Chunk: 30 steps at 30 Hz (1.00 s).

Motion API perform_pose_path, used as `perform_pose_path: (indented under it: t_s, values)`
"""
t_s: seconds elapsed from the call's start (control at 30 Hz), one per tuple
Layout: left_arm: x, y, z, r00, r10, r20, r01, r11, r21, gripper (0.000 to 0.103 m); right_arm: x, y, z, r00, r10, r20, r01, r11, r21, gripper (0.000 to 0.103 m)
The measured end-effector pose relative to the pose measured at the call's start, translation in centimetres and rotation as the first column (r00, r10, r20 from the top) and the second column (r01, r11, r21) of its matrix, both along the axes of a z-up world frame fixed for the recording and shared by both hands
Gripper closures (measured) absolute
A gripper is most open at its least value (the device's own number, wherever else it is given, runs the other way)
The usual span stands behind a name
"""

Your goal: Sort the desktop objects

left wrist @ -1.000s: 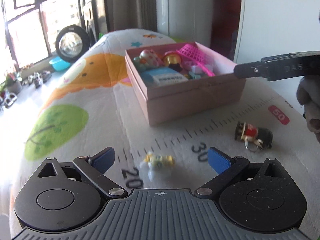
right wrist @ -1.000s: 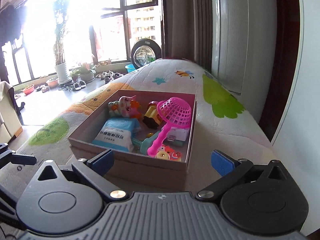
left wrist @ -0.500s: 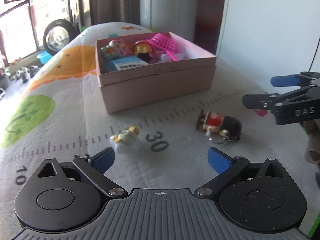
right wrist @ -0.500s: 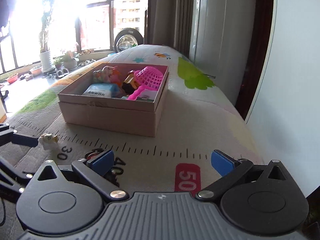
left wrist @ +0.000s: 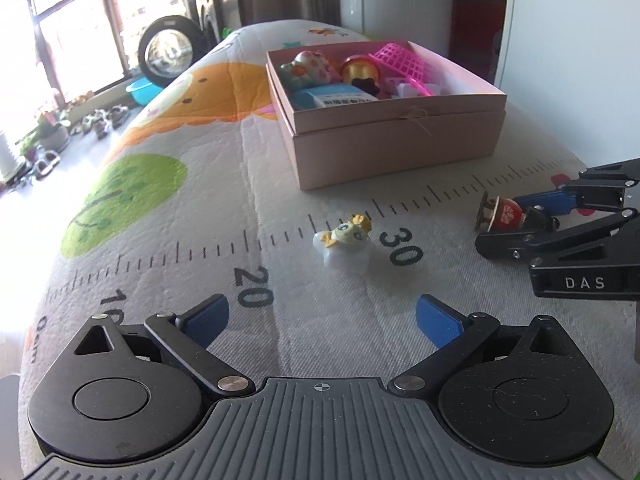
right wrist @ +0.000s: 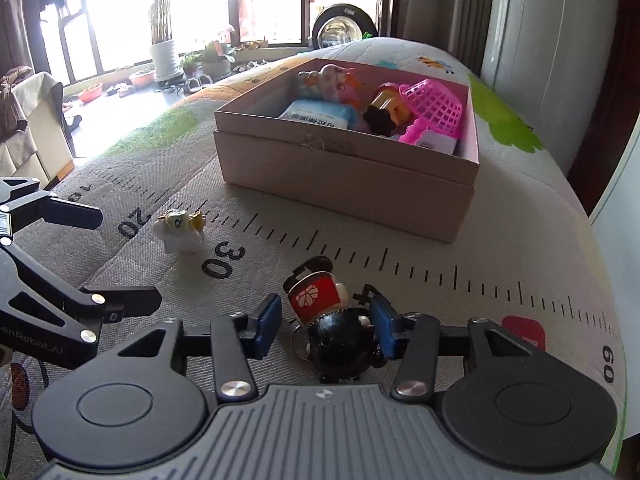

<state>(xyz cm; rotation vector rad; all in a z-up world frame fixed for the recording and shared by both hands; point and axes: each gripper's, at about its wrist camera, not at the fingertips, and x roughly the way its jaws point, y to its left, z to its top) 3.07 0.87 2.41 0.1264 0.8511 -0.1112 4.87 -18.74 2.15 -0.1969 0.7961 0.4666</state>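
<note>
A red-and-black doll keychain (right wrist: 332, 316) lies on the printed mat, also visible in the left wrist view (left wrist: 508, 214). My right gripper (right wrist: 326, 326) is open with its blue pads on either side of the doll; the right pad looks close to touching it. A small white-and-yellow figurine (left wrist: 345, 242) lies near the "30" mark, also seen in the right wrist view (right wrist: 181, 229). My left gripper (left wrist: 320, 318) is open and empty, a little short of the figurine. A pink box (left wrist: 400, 136) behind holds several toys.
The box (right wrist: 348, 176) contains a pink net basket (right wrist: 436, 106), a tissue pack (right wrist: 320, 114) and plush toys. The mat drops away at the left edge. A white wall (left wrist: 580, 40) stands at the right. Windows and potted plants are far behind.
My right gripper has dropped from above the box down to the mat and now straddles the doll, jaws narrower. My left gripper drew back slightly from the figurine.
</note>
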Motion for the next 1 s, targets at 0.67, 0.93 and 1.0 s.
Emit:
perform_pose_path:
  t_s: [0.67,0.93,1.0]
  values:
    - [3.8,-1.8,-0.7,0.997,0.000,0.073,0.002,1.000,-0.027,0.058,-3.5,-3.0,1.8,0.998,-0.035,0.047,0.035,0.999,-0.001,0.051]
    - [1.6,-1.5,-0.3,0.997,-0.041,0.066,0.044,0.998,-0.042,0.061,-1.9,-1.8,0.7,0.999,-0.014,0.046,0.014,1.000,-0.006,0.040]
    - [1.2,-1.5,-0.3,0.997,-0.045,0.061,0.049,0.997,-0.054,0.061,-1.0,-1.3,0.1,1.000,-0.007,0.025,0.007,1.000,-0.006,0.043]
